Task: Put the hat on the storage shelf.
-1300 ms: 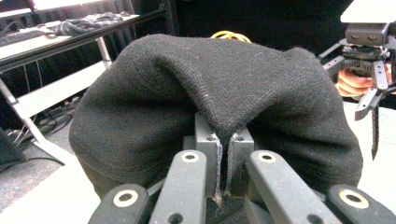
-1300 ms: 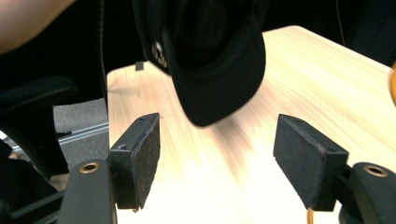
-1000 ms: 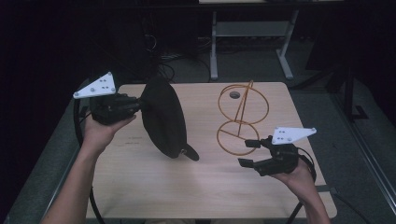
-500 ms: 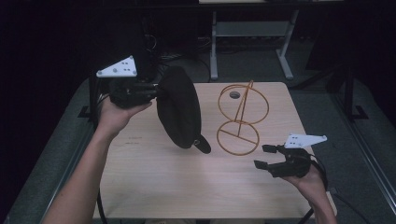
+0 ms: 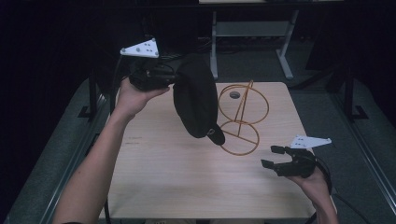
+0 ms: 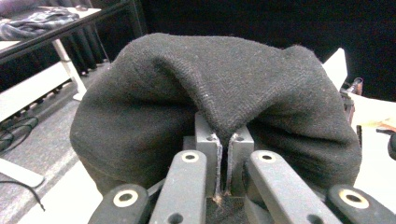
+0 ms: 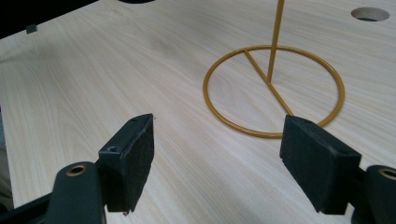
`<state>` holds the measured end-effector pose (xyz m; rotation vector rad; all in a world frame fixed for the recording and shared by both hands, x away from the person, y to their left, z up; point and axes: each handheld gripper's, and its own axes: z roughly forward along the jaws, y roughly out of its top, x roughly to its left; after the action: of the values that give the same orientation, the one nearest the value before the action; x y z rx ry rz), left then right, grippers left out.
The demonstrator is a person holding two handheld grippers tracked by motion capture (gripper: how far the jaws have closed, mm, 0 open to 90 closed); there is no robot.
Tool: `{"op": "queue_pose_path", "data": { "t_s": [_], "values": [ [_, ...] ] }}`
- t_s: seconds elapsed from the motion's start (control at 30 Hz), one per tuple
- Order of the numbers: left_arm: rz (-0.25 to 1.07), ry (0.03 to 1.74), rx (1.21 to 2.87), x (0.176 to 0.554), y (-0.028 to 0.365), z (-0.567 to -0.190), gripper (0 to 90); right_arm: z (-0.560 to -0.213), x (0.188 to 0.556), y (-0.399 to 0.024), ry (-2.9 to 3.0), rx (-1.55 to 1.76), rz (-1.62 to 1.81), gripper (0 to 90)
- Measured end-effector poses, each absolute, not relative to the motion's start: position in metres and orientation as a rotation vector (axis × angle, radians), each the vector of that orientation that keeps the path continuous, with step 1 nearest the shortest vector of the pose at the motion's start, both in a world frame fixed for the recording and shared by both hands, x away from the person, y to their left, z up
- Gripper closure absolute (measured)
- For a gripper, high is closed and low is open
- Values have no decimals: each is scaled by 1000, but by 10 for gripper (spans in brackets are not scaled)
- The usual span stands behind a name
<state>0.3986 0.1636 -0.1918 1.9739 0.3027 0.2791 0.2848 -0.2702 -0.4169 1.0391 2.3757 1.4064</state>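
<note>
Overhead, our left gripper [image 5: 161,77] has its jaws clamped on the black cap [image 5: 195,100], lifted above the table [image 5: 159,168] beside the gold wire stand [image 5: 243,116]; our right gripper [image 5: 275,156] hovers, jaws apart.

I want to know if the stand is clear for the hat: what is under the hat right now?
The hat, pinched by the left gripper, hangs above bare table beside the gold stand. The tabletop directly behind it is hidden.
</note>
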Motion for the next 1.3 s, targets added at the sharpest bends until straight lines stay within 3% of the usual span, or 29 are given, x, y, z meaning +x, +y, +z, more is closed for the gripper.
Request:
{"op": "queue_pose_path", "data": {
  "t_s": [0.57,0.8,1.3],
  "values": [
    [259,266,2014,426,110,-163,869,-421,284,-287,2329,1087,1366,240],
    [236,261,2083,441,71,-154,868,-422,282,-291,2315,1097,1370,240],
    [139,301,2185,469,6,-180,867,-422,281,-295,2312,1091,1364,240]
  ]
}}
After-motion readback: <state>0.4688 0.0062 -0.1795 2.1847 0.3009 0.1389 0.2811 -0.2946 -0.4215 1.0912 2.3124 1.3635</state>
